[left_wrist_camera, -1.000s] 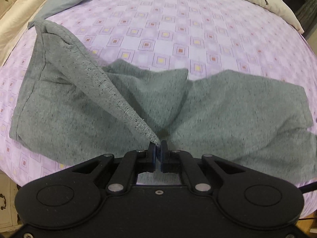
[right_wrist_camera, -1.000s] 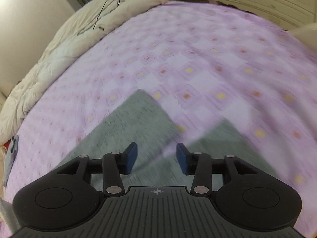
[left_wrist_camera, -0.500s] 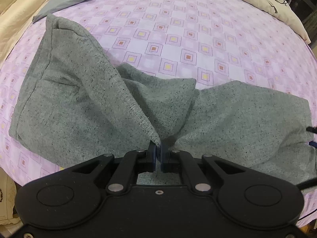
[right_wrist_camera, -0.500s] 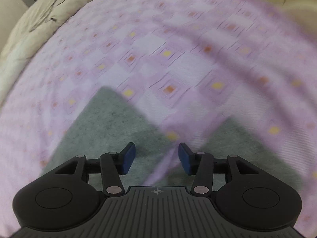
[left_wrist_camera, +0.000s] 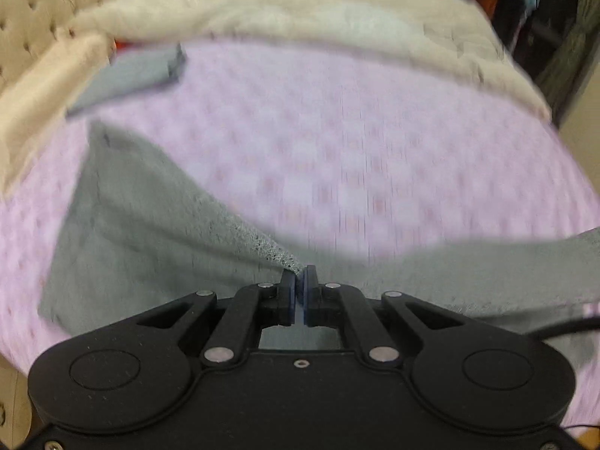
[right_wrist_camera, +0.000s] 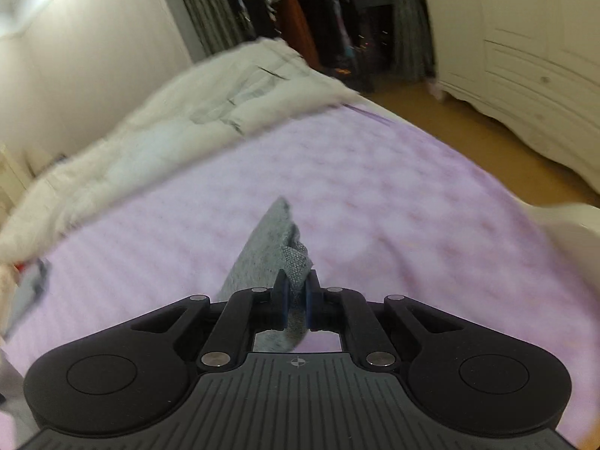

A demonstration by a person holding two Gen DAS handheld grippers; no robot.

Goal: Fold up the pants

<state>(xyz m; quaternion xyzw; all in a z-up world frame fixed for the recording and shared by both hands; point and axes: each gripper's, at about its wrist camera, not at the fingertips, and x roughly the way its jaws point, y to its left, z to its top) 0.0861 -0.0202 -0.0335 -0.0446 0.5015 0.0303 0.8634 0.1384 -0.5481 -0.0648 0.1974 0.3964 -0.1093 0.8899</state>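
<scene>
The bed takes up nearly everything here, its lilac checked sheet (left_wrist_camera: 375,157) spread wide and blurred in both views. Along the far edge lies a bulky cream duvet (left_wrist_camera: 337,26), bunched into a long ridge; in the right wrist view the same duvet (right_wrist_camera: 187,131) runs up the left side of the bed toward a dark open closet (right_wrist_camera: 318,18) with clothes hanging in it. A white wardrobe (right_wrist_camera: 525,56) stands along the right wall, with bare tan floor (right_wrist_camera: 468,142) between it and the bed. At the left there is a tufted beige headboard (left_wrist_camera: 26,26), and near it a smaller folded grey-blue garment (left_wrist_camera: 127,78) lies on the sheet, well apart from the work.

The grey pants (left_wrist_camera: 142,232) are partly lifted off the sheet — one end spreads at the left, and a band of cloth stretches away to the right, sagging in the middle. The left gripper (left_wrist_camera: 300,281) has its jaws pinched tight on an edge of the fabric, which rises taut from the pads. The right gripper (right_wrist_camera: 296,288) is closing its jaws on another corner of the pants (right_wrist_camera: 270,247) — a folded tuft of grey knit stands up between the pads, hiding the sheet just ahead.
</scene>
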